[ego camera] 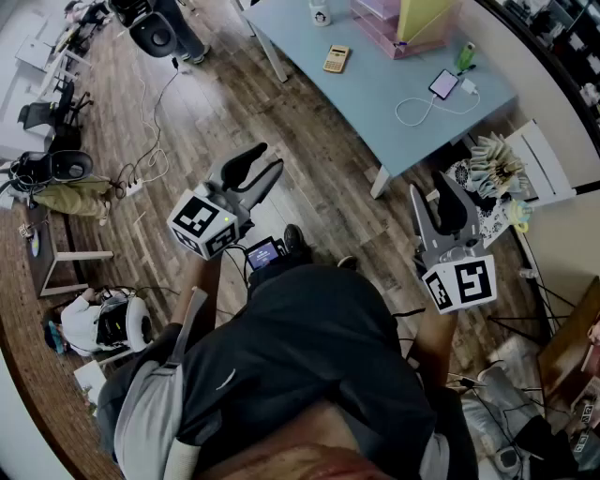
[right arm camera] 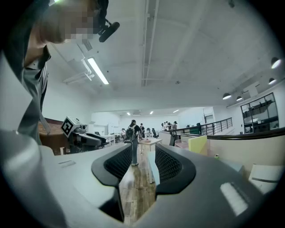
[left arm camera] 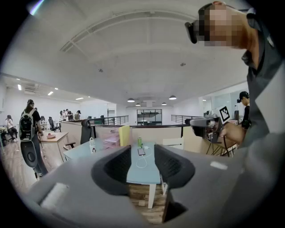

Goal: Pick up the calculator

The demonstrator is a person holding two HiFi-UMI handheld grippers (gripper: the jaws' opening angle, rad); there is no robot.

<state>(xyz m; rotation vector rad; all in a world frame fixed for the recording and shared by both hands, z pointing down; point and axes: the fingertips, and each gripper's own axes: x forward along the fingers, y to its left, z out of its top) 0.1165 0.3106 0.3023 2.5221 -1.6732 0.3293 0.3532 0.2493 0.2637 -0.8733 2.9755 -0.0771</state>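
Calculator (ego camera: 336, 58): one, yellow, flat on the far left part of the single blue table (ego camera: 375, 112), near the one mug (ego camera: 320, 14) and touched by neither gripper.

Other table items, one of each:
- A stack of pink trays (ego camera: 373, 21) stands at the far edge.
- A yellow sheet (ego camera: 424, 14) stands upright just beside the stack.
- A green bottle (ego camera: 465, 54) is at the far right.
- A phone (ego camera: 443, 83) lies near the bottle, with a white cable (ego camera: 412, 111) looping from it toward the near edge.

Two grippers are held over the wooden floor (ego camera: 187, 122), both well apart from the table and each carrying one marker cube.

Left gripper (ego camera: 270, 157), cube (ego camera: 202, 223): in the left gripper view its two jaws (left arm camera: 142, 156) stand a little apart. Only a narrow gap shows between the ribbed pads (left arm camera: 120, 167), and nothing is in it. The table end and the phone appear far off through that gap. The calculator cannot be made out in this view.

Right gripper (ego camera: 433, 186), cube (ego camera: 459, 283): in the right gripper view its two jaws (right arm camera: 143, 156) likewise leave a slim gap. They grip nothing; bare floor and one distant person with a backpack (right arm camera: 132, 133) show between the pads (right arm camera: 121, 164).

Each gripper view shows the other gripper at its edge.
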